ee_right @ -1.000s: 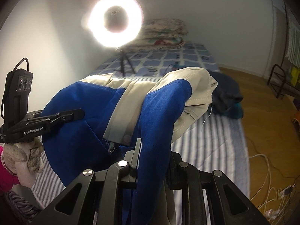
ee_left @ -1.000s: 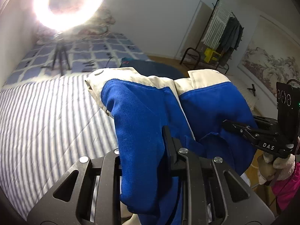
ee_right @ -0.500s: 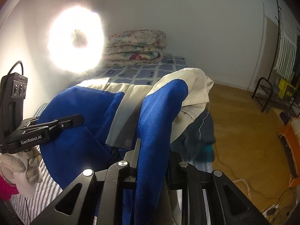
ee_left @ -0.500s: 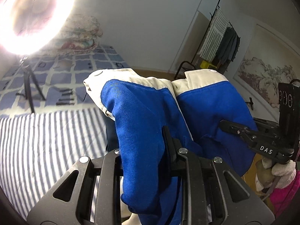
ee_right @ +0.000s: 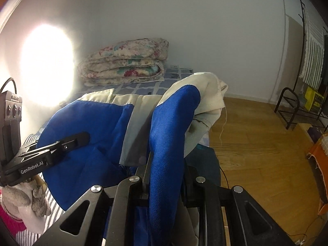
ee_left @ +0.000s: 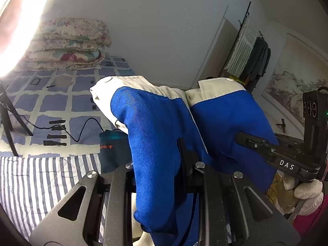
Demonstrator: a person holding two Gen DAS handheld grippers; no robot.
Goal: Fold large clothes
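Note:
A large blue and cream jacket point(ee_left: 155, 127) hangs in the air above the bed, held up by both grippers. My left gripper point(ee_left: 157, 164) is shut on a fold of its blue cloth, which drapes over the fingers. My right gripper point(ee_right: 164, 170) is shut on another blue fold of the jacket point(ee_right: 172, 123). Each gripper shows in the other's view: the right one point(ee_left: 272, 151) at the jacket's right side, the left one point(ee_right: 57, 149) at its left side. The fingertips are hidden by cloth.
A striped bedsheet point(ee_left: 37, 180) and a blue checked cover point(ee_left: 51, 100) lie below. Folded floral quilts point(ee_right: 125, 65) sit at the bed's head. A dark garment point(ee_left: 112, 143), a tripod point(ee_left: 8, 119) with cable, a bright ring light point(ee_right: 45, 65), a clothes rack point(ee_left: 248, 57) and wooden floor point(ee_right: 256, 143) surround.
Both grippers have lifted and tilted up with the jacket. The bed has dropped lower in view and the far wall and quilts have come into sight.

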